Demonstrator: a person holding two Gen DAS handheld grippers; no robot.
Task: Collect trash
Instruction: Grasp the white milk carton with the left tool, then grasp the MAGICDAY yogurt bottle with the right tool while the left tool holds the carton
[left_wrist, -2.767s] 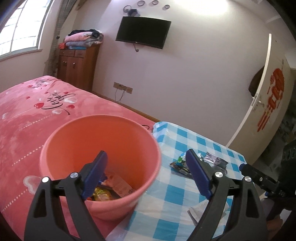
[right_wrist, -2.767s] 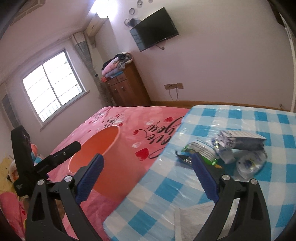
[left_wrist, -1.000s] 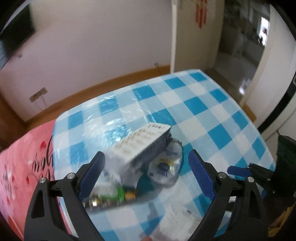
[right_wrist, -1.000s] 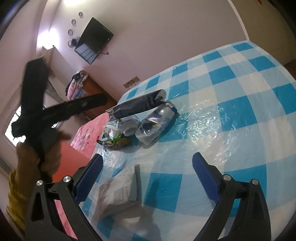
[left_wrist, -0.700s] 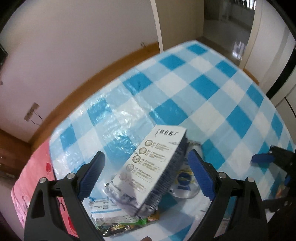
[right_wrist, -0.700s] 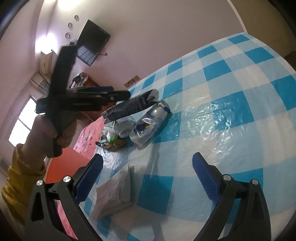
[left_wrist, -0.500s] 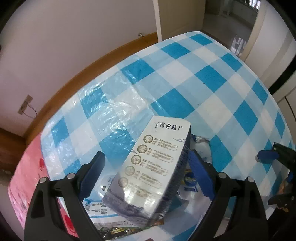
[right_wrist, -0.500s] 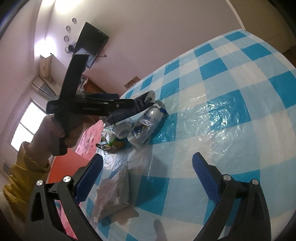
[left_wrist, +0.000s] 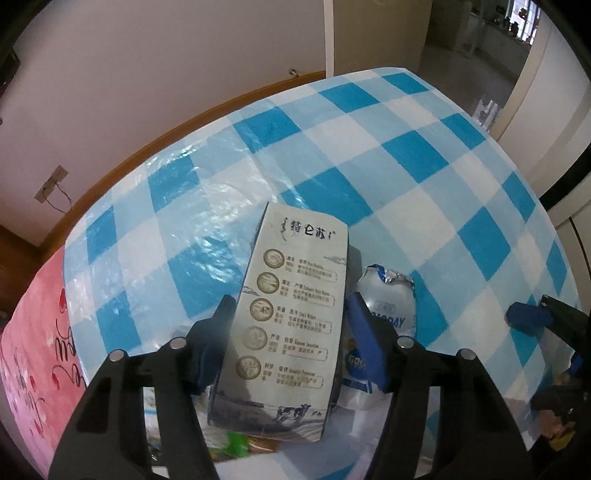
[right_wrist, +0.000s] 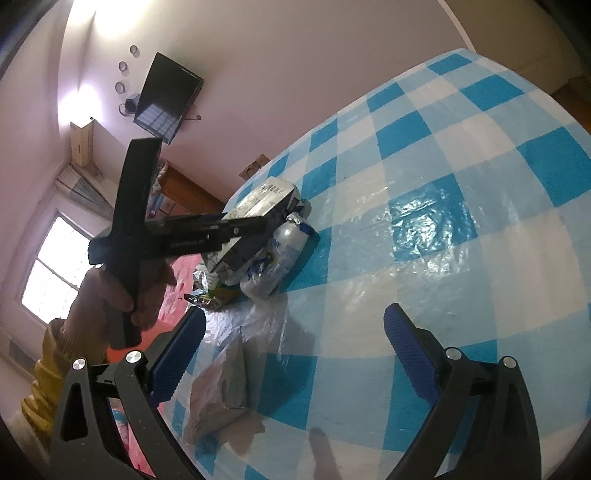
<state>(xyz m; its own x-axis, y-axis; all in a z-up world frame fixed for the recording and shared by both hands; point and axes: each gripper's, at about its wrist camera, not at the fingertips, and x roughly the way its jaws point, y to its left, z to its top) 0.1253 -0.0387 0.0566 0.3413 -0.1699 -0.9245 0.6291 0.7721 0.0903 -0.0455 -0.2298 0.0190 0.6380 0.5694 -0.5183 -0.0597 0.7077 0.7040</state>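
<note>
A grey-white milk carton (left_wrist: 291, 325) with printed medals lies on the blue checked tablecloth (left_wrist: 369, 155). My left gripper (left_wrist: 290, 325) is shut on the carton, one blue pad on each long side; it also shows in the right wrist view (right_wrist: 255, 221) with the carton (right_wrist: 258, 206). A crushed clear plastic bottle (left_wrist: 384, 310) lies just right of the carton. A green snack wrapper (left_wrist: 236, 443) lies under the carton's near end. My right gripper (right_wrist: 295, 354) is open and empty above the table. A crumpled white packet (right_wrist: 218, 391) lies by its left finger.
The pink bedspread (left_wrist: 33, 332) borders the table on the left. A wall-mounted TV (right_wrist: 166, 96) and a wooden cabinet (right_wrist: 184, 192) stand behind. The right gripper's blue tip (left_wrist: 528, 317) shows at the right in the left wrist view. An open doorway (left_wrist: 480, 44) is beyond the table.
My left gripper has swung from the pink bucket to the trash pile, dropped over the milk carton and closed on it. My right gripper stays open, tilted down over the table.
</note>
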